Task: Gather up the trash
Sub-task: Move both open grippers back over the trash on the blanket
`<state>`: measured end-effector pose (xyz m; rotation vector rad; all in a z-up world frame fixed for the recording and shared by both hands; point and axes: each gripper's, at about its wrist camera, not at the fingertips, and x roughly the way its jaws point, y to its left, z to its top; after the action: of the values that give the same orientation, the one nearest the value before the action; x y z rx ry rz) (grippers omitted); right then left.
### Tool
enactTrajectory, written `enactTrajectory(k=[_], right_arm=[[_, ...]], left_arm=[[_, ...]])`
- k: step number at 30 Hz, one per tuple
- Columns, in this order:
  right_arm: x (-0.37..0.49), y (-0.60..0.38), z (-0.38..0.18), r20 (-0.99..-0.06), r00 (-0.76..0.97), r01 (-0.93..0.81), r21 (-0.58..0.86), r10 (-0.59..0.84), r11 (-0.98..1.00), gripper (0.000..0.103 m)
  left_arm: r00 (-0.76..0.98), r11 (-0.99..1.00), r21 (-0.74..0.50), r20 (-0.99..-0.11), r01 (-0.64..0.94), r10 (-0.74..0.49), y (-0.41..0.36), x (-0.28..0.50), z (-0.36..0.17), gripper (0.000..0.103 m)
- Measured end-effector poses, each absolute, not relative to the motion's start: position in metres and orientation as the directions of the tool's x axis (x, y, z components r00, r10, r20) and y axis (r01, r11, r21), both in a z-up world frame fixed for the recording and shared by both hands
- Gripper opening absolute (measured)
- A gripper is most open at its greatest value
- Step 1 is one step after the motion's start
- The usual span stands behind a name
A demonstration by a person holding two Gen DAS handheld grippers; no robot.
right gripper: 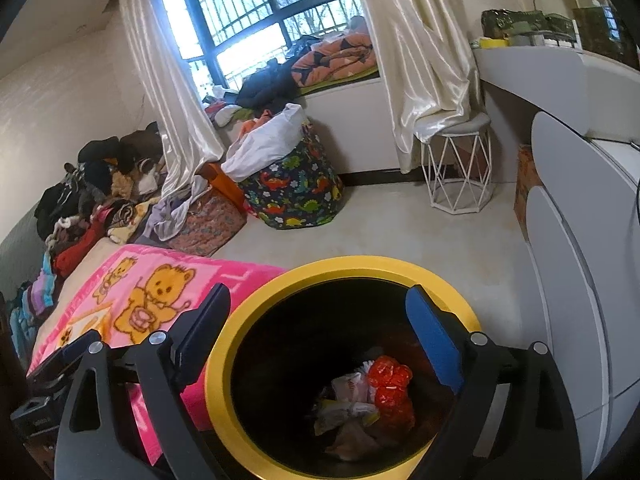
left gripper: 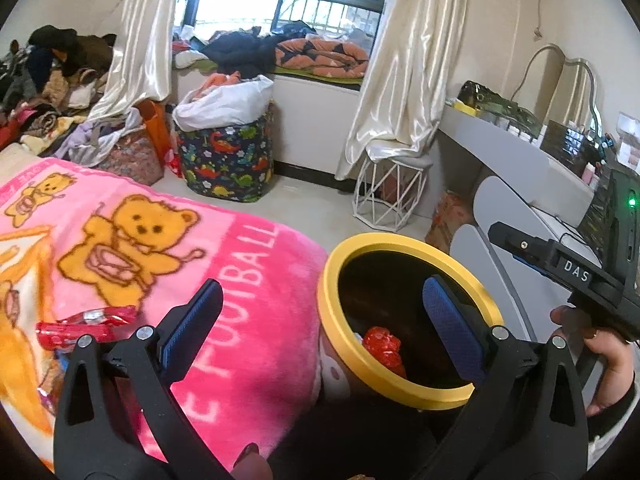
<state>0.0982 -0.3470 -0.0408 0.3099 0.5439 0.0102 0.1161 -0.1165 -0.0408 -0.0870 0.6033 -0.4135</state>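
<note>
1. Both my grippers stand wide and hold nothing: my left gripper (left gripper: 326, 318) hangs at the bed's edge, my right gripper (right gripper: 320, 330) over the yellow-rimmed bin (right gripper: 218, 364).
2. Inside the bin lie a crumpled red wrapper (right gripper: 390, 390) and pale wrappers (right gripper: 346, 402).
3. Another red wrapper (left gripper: 86, 324) lies on the pink bear blanket (left gripper: 240, 272), just beside my left gripper.
4. Beyond the bin, a dinosaur-print hamper (right gripper: 294, 190) stands on the floor.
</note>
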Motion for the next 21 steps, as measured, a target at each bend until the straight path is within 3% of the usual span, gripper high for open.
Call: enactTrajectory(k=[21], right_arm=[[0.091, -0.301, -0.024, -0.482, 0.862, -0.046, 0.236, 0.158, 0.971, 0.088]], left_arm=[[0.802, 0.942, -0.200, -0.494, 0.270, -0.335, -0.069, 0.108, -0.027, 0.092]])
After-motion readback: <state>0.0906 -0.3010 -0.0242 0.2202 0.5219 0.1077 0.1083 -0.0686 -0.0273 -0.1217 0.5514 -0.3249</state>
